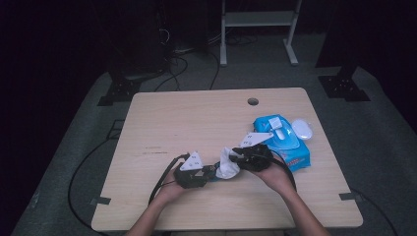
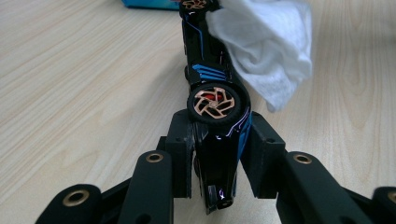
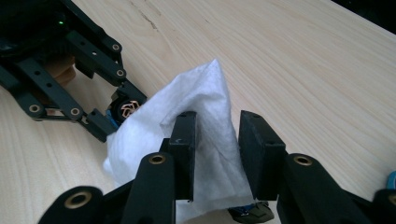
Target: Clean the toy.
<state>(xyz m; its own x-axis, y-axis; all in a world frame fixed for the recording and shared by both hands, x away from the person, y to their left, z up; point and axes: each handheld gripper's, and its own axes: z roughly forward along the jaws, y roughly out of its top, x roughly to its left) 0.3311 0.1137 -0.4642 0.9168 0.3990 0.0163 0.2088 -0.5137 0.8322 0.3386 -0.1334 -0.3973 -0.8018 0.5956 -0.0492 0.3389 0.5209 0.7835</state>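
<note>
A black toy car (image 2: 215, 84) with blue stripes and copper wheels lies on its side between the pads of my left gripper (image 2: 217, 140), which is shut on its rear. Its far end is covered by a white wipe (image 2: 266, 46). In the right gripper view, my right gripper (image 3: 215, 135) is closed on that wipe (image 3: 205, 98), which tents up between its pads, with a bit of the car underneath. In the high view, the left gripper (image 1: 207, 172) and right gripper (image 1: 236, 158) meet tip to tip at the wipe (image 1: 227, 166) near the table's front middle.
A blue pack of wipes (image 1: 290, 147) with its lid open lies to the right of my right hand, and a white oval object (image 1: 302, 129) rests behind it. The wooden table (image 1: 196, 118) has a cable hole (image 1: 253, 101) at the back. Cables trail off the front left.
</note>
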